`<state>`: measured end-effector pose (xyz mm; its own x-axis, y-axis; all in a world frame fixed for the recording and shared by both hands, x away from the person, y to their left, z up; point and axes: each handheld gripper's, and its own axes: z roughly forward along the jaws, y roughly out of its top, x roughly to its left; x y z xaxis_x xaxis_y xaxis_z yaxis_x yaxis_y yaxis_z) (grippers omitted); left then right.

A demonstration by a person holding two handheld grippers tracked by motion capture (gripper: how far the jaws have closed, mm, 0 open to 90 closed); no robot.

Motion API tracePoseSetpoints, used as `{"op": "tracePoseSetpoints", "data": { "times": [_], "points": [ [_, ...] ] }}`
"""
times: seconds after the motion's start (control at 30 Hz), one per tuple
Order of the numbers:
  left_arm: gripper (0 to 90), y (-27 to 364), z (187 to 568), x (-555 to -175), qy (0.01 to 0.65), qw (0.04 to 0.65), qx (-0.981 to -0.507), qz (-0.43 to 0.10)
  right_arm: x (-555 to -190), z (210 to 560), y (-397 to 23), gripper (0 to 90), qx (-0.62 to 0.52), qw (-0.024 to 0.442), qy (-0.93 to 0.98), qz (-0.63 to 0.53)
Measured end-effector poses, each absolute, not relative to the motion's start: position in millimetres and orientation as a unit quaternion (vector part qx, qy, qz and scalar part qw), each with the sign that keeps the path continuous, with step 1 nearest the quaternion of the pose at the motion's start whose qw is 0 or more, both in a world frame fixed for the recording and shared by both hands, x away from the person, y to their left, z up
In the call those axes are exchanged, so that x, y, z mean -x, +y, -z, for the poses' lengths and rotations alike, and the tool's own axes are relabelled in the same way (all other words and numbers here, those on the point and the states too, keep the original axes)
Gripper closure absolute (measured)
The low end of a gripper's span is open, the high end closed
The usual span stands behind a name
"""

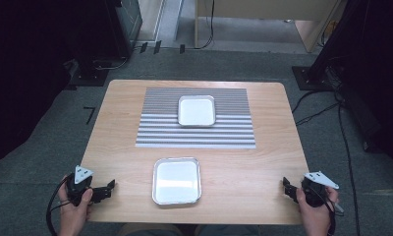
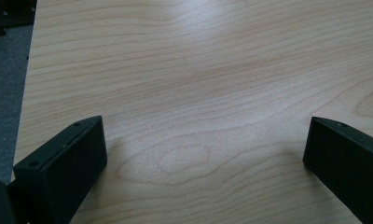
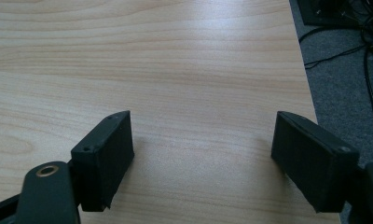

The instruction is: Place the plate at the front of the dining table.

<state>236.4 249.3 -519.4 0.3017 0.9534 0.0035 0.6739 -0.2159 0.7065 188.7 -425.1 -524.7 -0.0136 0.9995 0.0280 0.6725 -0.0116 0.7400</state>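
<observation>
Two empty metal trays sit on the wooden table (image 1: 263, 162). The smaller tray (image 1: 196, 110) rests on a grey striped mat (image 1: 196, 132) at the middle back, and the larger tray (image 1: 177, 180) lies on bare wood near the front edge. My left gripper (image 1: 110, 188) is held at the front left corner, left of the larger tray. In the left gripper view its jaws stand wide apart over bare wood, so the left gripper (image 2: 206, 122) is open and empty. My right gripper (image 1: 286, 186) is at the front right corner. The right gripper (image 3: 202, 116) is open too, with nothing between its jaws.
The table's left edge (image 2: 28, 79) and right edge (image 3: 306, 84) lie close to the grippers, with grey carpet beyond. Cables (image 1: 344, 142) run across the floor at the right. Dark equipment stands (image 1: 94, 69) are at the far corners.
</observation>
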Motion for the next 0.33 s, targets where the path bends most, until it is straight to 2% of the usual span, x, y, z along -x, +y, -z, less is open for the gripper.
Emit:
{"op": "tracePoseSetpoints", "data": {
  "times": [0.33],
  "points": [
    [0.0, 253.5, 518.6, -235.6, 0.566, 0.317, -0.727, -0.226, -189.1, 524.8, -425.4, 18.9, -0.648, 0.275, 0.645, -0.296]
  ]
}}
